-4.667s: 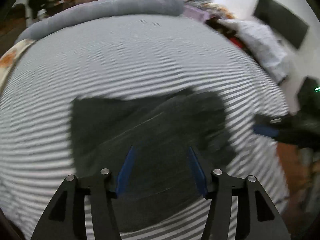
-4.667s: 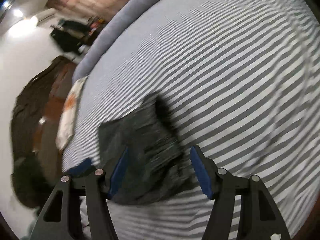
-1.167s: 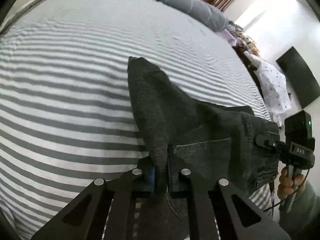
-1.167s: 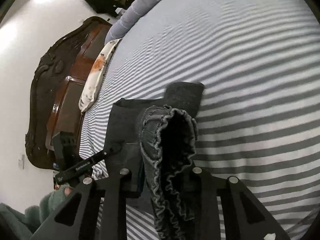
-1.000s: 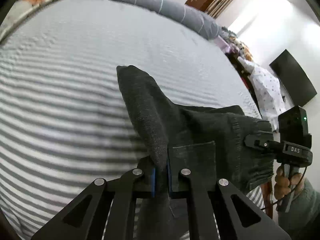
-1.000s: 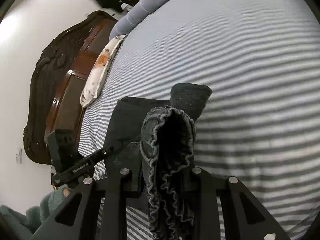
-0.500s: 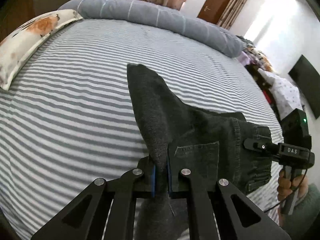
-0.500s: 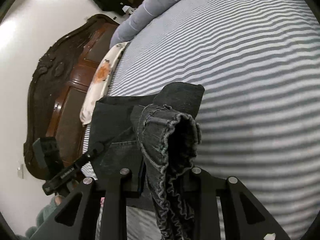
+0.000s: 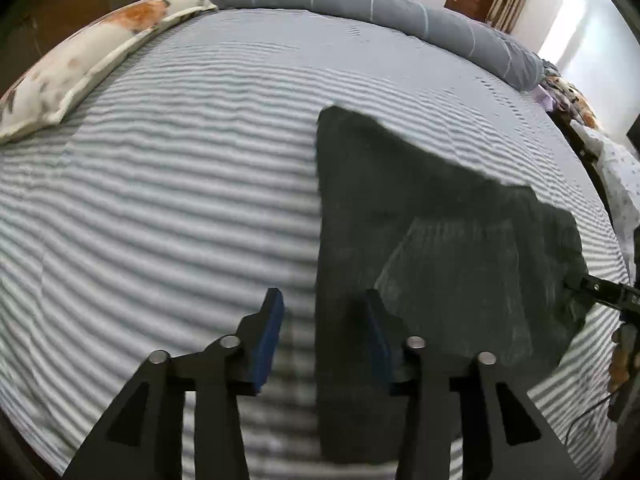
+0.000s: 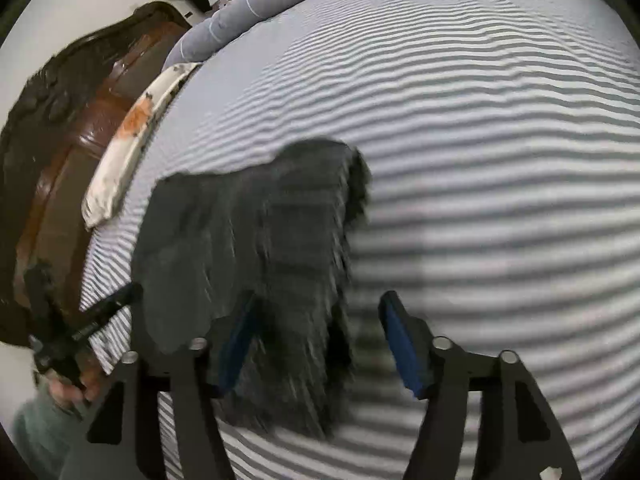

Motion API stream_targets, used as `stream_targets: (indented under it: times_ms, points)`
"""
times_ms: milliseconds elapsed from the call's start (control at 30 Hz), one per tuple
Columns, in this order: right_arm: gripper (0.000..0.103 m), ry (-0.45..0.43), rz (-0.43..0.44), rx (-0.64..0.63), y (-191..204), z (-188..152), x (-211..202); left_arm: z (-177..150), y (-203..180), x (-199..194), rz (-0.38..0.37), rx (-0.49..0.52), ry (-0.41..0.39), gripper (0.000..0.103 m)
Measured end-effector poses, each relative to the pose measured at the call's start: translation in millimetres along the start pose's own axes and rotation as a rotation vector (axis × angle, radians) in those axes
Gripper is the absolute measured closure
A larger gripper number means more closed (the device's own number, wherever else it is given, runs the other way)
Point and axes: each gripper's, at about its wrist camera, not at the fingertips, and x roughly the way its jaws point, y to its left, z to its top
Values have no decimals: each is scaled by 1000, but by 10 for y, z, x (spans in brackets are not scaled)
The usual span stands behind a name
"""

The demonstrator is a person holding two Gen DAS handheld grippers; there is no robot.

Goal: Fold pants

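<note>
Striped grey-and-white bed sheet (image 9: 160, 208) fills both views, with a floral pillow (image 9: 80, 64) at the upper left of the left wrist view, a grey bolster (image 9: 360, 0) along the top, and a carved wooden headboard (image 10: 60, 140) at the left of the right wrist view. Dark grey denim pants (image 9: 440, 240) lie folded on the bed, right of centre in the left view and centre-left in the right view. The left gripper (image 9: 322, 340) has just been opening; its fingers stand spread, the fold's left edge between them but unpressed. The right gripper (image 10: 320, 344) has likewise just been opening, fingers spread over the waistband end, not pinching. Denim looks soft yet fairly heavy; it likely drapes and holds creases, so the thick layered corners seem the best grip.
</note>
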Motion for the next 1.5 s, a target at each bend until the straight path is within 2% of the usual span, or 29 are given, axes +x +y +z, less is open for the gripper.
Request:
stream_targets:
  times_ms: [133,233,267,300,367,467,600,833,900,1033,1233,1500]
  points:
    - [34,-34,-41,17,-52,-252,-168,-317,-33,-101,65,1,-6,53]
    - [34,-65,-78,25,-12,-338,-337,-412,-112,-266,105,-9,-18,52]
    - [33,-80,-110,13,52,-363,-404,-443,-159,-370,121,-11,-27,51]
    - [32,-93,-135,-5,121,-376,-455,-451,-200,-453,122,-14,-32,44]
    - [21,-137,-198,-52,318,-463,-618,-445,-269,-595,123,-17,-40,32]
    - [6,-192,-287,-129,619,-570,-795,-516,-407,-866,161,11,-75,25]
    - [1,-235,-364,-194,974,-731,-983,-605,-548,-1158,185,38,-110,19]
    - [1,-272,-358,-201,1363,-986,-1259,-834,-701,-1567,233,58,-174,17]
    - [1,-275,-354,-206,1421,-1048,-1298,-894,-728,-1652,262,65,-191,17]
    - [1,-286,-346,-195,1495,-1165,-1363,-1007,-757,-1774,271,60,-214,17]
    - [1,-280,-336,-209,1560,-1306,-1382,-1111,-801,-1871,282,64,-244,17]
    - [1,-256,-323,-225,1601,-1429,-1362,-1205,-900,-1874,277,85,-245,17]
